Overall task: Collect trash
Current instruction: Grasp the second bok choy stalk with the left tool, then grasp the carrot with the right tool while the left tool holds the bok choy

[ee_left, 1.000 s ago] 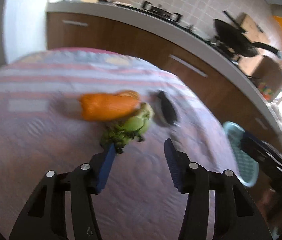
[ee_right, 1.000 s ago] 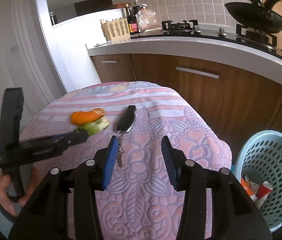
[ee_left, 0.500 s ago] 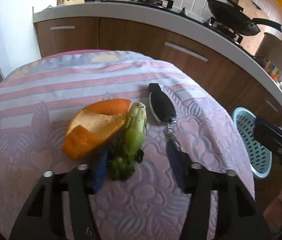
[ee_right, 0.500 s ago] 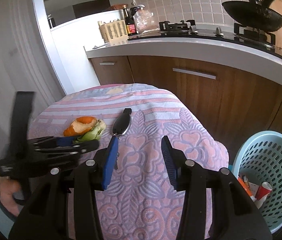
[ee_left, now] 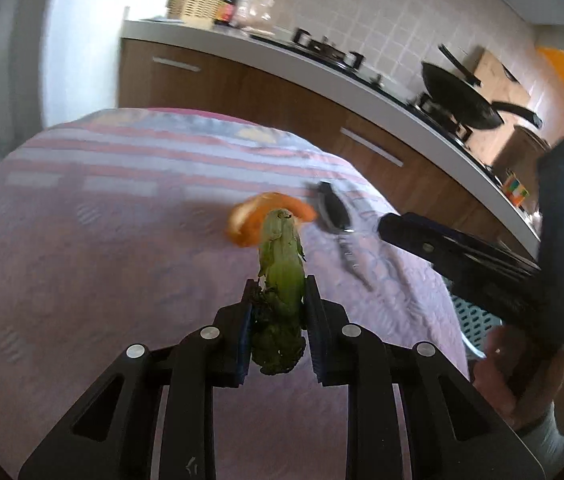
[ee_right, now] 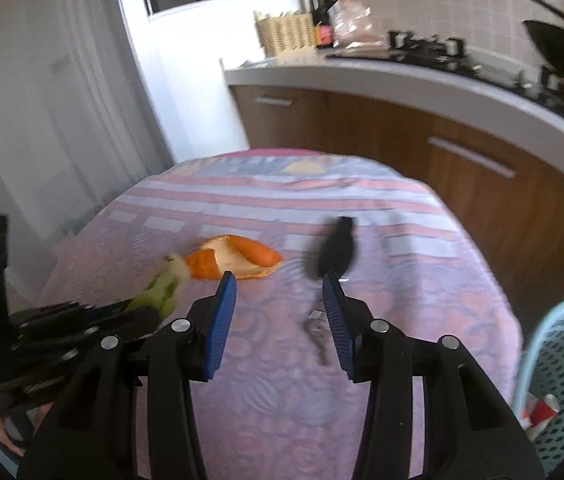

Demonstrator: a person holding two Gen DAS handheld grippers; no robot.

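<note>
The left tool (ee_left: 277, 320) is clamped on a green vegetable scrap (ee_left: 281, 280); its jaws have just been closing, and both blue pads (ee_left: 312, 320) press on the scrap's dark leafy end. The pale stalk end sticks out forward past the fingertips, and the scrap is lifted clear of the cloth. In the right wrist view the same scrap (ee_right: 164, 286) juts from the left tool at the lower left, just beside the orange peel.

The right tool (ee_right: 280, 314) stands part open with nothing between its blue pads (ee_right: 220, 320), above the patterned cloth (ee_right: 282, 400) that covers the counter.

Past the scrap, the orange peel (ee_right: 238, 262) lies on the cloth, pith side up. Near it, on the right, lies a black key fob (ee_right: 336, 250) with keys (ee_right: 318, 334) trailing from it toward the camera.

At the right edge of the counter, lower down, stands a light blue basket (ee_right: 562, 364) with a red-and-white can (ee_right: 544, 408) in it.

Behind runs a kitchen worktop (ee_right: 402, 76) over brown cabinets, carrying a wicker basket (ee_right: 286, 32), bottles, a hob and a black pan (ee_left: 462, 100).
</note>
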